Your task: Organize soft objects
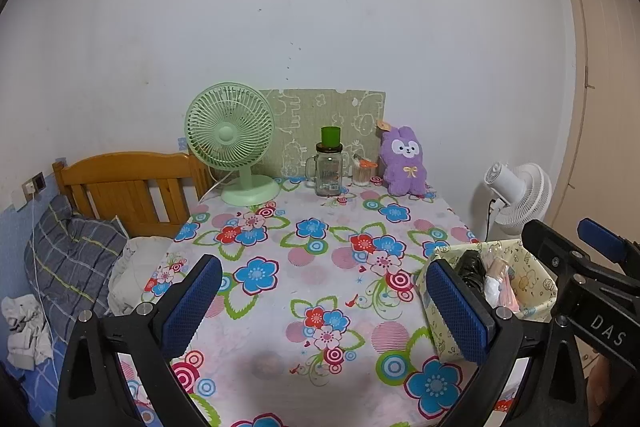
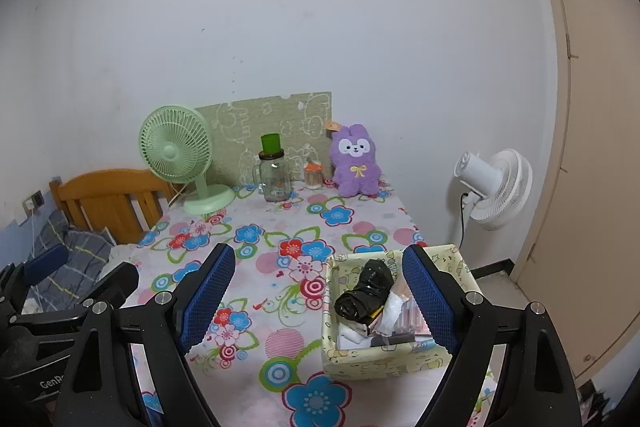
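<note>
My left gripper (image 1: 324,307) and right gripper (image 2: 320,301) both hover with fingers wide apart, holding nothing. The purple plush rabbit (image 2: 355,161) sits upright at the table's (image 2: 260,343) far edge against the wall, ears up, facing me. The basket (image 2: 400,361) is near my right fingers.

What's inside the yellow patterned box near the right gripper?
The box holds a rolled black plastic bag on top, with white wrappers and pinkish packets beside it. Whatever lies beneath is covered.
</note>
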Tool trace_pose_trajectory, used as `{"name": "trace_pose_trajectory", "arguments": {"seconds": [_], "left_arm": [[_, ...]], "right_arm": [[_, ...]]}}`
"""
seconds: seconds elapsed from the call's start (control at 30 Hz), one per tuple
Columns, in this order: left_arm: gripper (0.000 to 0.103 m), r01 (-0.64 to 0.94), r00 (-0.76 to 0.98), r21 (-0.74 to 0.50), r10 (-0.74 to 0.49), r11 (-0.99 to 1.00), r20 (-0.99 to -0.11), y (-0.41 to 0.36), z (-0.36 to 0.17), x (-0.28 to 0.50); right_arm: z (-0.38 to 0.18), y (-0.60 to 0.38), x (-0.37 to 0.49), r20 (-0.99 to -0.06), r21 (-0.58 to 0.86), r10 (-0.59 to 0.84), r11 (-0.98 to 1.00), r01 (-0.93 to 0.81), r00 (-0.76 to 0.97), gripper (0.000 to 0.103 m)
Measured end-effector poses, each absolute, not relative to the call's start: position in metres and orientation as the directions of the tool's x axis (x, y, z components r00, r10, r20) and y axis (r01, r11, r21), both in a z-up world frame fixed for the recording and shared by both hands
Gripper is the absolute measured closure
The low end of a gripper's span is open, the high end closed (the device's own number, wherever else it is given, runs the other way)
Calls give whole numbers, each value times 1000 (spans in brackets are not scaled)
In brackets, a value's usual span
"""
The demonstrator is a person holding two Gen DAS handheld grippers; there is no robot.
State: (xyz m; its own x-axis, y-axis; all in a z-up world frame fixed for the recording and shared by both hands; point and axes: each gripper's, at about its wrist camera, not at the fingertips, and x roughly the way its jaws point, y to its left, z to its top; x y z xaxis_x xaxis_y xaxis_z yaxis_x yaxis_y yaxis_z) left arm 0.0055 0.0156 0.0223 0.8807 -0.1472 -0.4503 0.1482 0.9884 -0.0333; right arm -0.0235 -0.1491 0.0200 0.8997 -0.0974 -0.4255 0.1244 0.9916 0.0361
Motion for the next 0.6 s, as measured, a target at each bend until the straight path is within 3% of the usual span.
{"name": "trace_pose_trajectory", "arguments": {"seconds": [0.6], "left_arm": [[0,152,883,-34,-151,988,-445,13,23,2]], "right_arm": [[20,-150,-27,-426,37,-93,992,120,900,15]]}}
